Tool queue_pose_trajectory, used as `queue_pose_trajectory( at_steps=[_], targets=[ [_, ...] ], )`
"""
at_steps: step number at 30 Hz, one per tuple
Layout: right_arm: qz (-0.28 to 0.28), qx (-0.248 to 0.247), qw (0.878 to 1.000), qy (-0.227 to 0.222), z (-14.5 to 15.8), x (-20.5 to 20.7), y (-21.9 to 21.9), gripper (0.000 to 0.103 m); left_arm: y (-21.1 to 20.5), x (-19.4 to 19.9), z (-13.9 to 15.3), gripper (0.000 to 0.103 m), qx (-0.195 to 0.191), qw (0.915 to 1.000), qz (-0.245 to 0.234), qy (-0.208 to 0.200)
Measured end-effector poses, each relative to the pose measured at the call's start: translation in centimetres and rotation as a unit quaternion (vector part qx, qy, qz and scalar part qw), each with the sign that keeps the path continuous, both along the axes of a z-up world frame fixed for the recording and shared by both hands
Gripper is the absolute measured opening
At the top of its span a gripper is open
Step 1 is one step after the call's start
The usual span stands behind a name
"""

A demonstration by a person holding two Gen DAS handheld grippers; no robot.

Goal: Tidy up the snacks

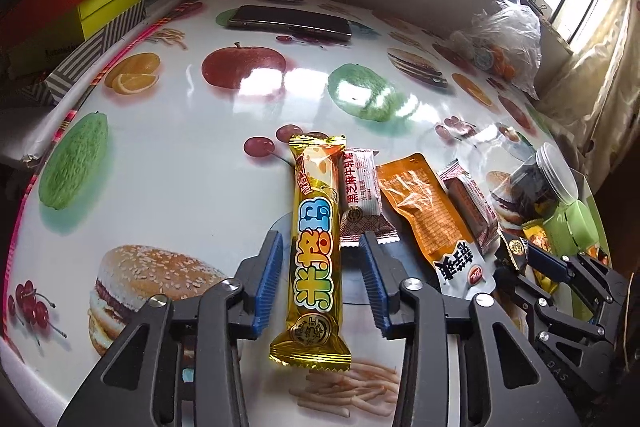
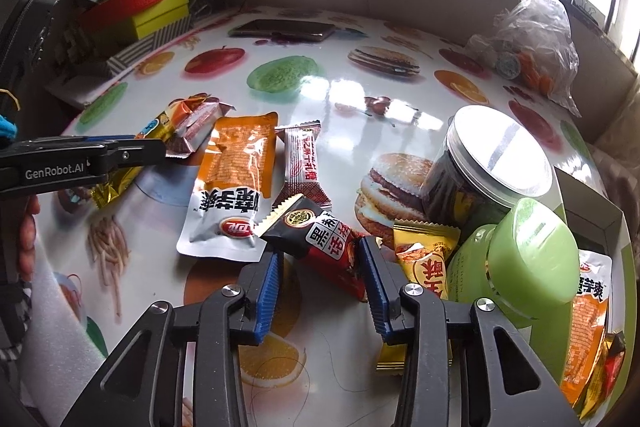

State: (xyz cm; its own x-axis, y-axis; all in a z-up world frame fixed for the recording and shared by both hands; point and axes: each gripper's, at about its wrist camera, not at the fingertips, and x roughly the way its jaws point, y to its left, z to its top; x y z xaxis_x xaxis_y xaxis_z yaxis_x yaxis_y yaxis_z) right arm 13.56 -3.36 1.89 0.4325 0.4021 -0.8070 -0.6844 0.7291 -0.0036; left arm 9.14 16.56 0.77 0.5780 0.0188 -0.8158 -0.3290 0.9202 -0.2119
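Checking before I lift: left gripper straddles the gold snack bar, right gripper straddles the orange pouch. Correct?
Not quite. The left gripper does straddle the gold snack bar, but the right wrist view shows the right gripper around the black and red candy packet; the orange pouch lies beyond it.

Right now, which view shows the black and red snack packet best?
The right wrist view: the black and red snack packet lies whole between the right gripper pads, label readable. The left wrist view catches only its end at the right edge, by that gripper.
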Motion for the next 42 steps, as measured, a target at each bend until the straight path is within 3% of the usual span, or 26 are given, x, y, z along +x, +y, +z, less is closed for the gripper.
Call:
queue_pose_trajectory(
  at_steps=[4, 26, 42],
  targets=[
    [-0.002, 0.007, 1.0, 0.003, 0.1, 0.0, -0.1, 0.034, 0.1, -0.3, 0.0, 0.024, -0.005, 1.0, 0.002, -0.004],
    [-0.014, 0.034, 0.999, -0.016, 1.7, -1.5, -0.9, 0.02, -1.5, -2.7, 1.6, 0.024, -0.009, 0.9996, -0.007, -0.028],
    [-0.02, 0.067, 0.997, -0.035, 3.9, -3.9, -2.5, 0.019, -4.6, -4.3, 3.4, 0.024, -0.004, 0.9985, -0.035, -0.042]
  ],
)
